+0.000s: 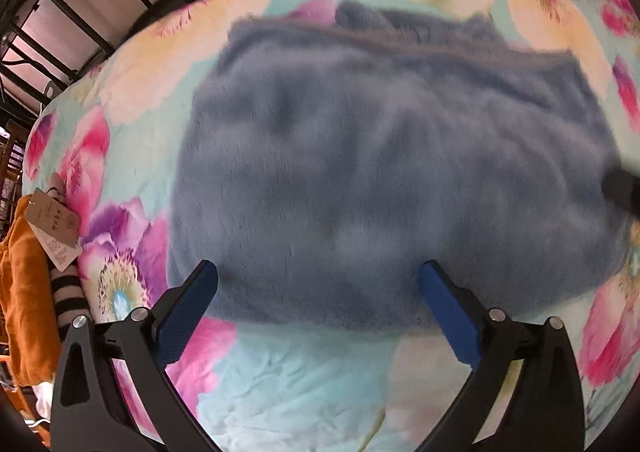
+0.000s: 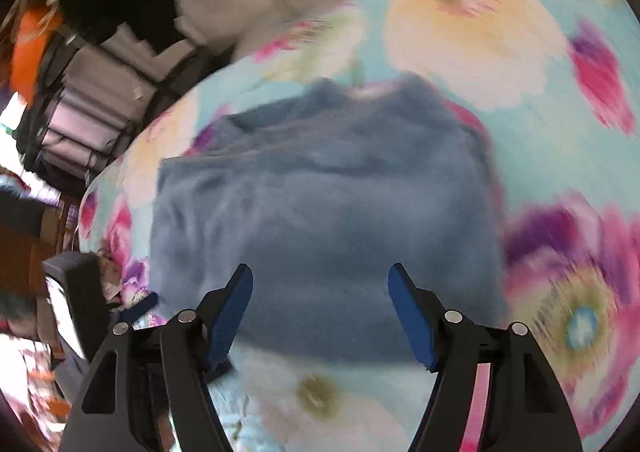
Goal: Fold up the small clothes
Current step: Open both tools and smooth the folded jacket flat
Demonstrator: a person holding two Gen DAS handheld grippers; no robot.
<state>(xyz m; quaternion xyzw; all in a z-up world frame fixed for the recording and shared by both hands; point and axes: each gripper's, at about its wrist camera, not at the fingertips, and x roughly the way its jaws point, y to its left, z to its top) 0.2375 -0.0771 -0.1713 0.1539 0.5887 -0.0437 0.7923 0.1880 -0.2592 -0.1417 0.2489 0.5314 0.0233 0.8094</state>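
The fuzzy blue garment is lying spread on the floral bedsheet, roughly in a rectangle, with a thicker band and some bunched fabric along its far edge, so it looks to me partly folded already, though the blur is hiding the finer creases. Both tools are hovering over its near edge: the left gripper is gaping wide with nothing between its blue pads, and the right gripper is likewise spread and empty. For the next fold, I would say each tool wants to be pinching the near hem at a corner, catching all the plush layers at once, then carrying them evenly toward the far edge so the pile is not skewing. Off to the left, an orange garment with paper tags is waiting beside something striped.
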